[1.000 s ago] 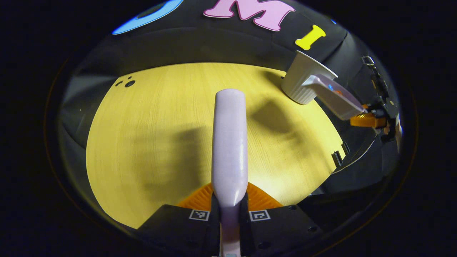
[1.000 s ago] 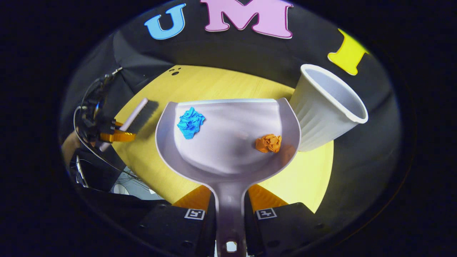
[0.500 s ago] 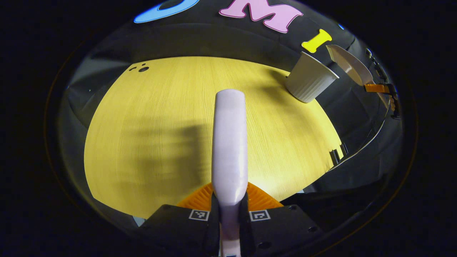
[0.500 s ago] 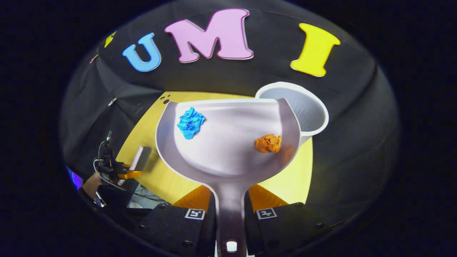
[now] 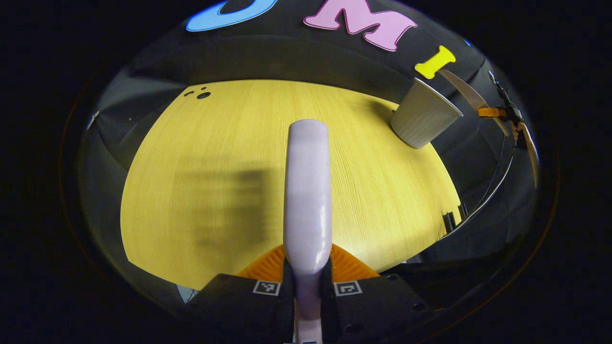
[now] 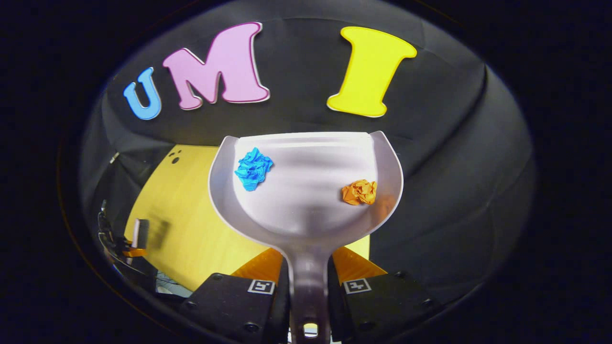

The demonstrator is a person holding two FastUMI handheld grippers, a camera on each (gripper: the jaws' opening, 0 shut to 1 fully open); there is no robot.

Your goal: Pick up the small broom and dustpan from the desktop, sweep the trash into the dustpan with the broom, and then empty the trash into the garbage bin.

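Left gripper [image 5: 306,279] has both fingers clamped on the pale lilac plastic handle of the small broom [image 5: 307,191], which runs straight up the middle of the left gripper view above the yellow wood-grain desktop [image 5: 215,157]; the bristles are hidden. Right gripper [image 6: 308,286] has both fingers pressed on the stem of the pale lilac plastic dustpan [image 6: 306,191], held in the air in front of the black cloth booth wall. In the pan: one crumpled blue paper ball [image 6: 253,168] at upper left near the side wall, and one crumpled orange paper ball [image 6: 359,191] at right near the other wall, well apart. The white ribbed cup-shaped garbage bin [image 5: 424,119] stands at the far right edge of the desktop; its inside cannot be seen. The dustpan shows edge-on just beyond the bin's rim in the left gripper view. The broom and the left gripper appear small at lower left in the right gripper view, over the desktop.
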